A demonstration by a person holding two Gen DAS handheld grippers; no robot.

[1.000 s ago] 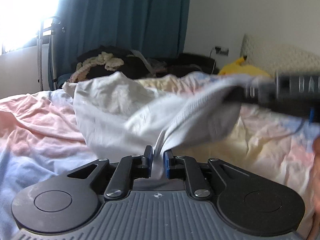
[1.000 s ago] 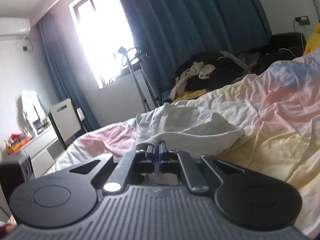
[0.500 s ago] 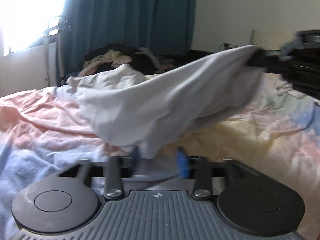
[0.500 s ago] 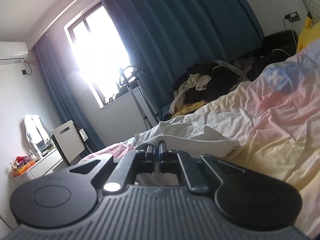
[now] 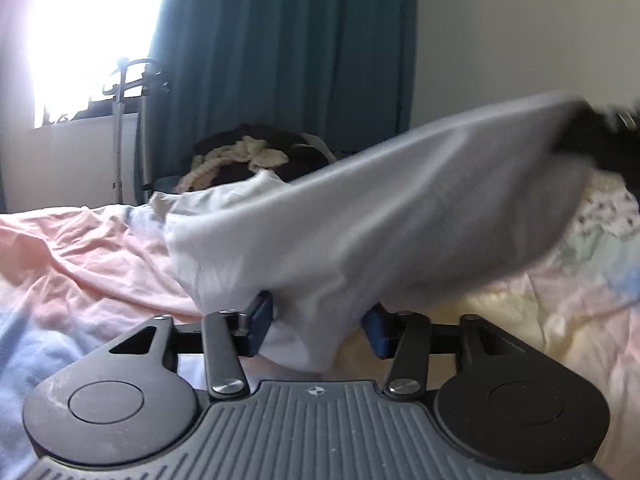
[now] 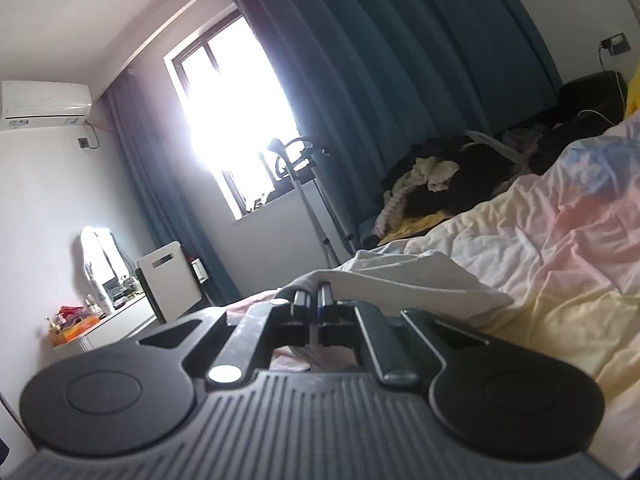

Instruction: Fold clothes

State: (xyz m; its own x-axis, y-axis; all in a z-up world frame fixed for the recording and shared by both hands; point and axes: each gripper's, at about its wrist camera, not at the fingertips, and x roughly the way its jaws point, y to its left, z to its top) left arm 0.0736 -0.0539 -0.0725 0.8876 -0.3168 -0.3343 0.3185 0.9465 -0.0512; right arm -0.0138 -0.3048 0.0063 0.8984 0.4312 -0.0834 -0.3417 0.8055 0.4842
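While the left tongs gape wide w/ white garment slack between them & right tongs pinch its far edge aloft over the bed, folding looks barely begun: no neat fold seen yet, most left.

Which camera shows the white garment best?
The left wrist view: the white garment stretches across the frame, lifted off the bed. The right wrist view shows only a bunched part beyond its closed gripper.
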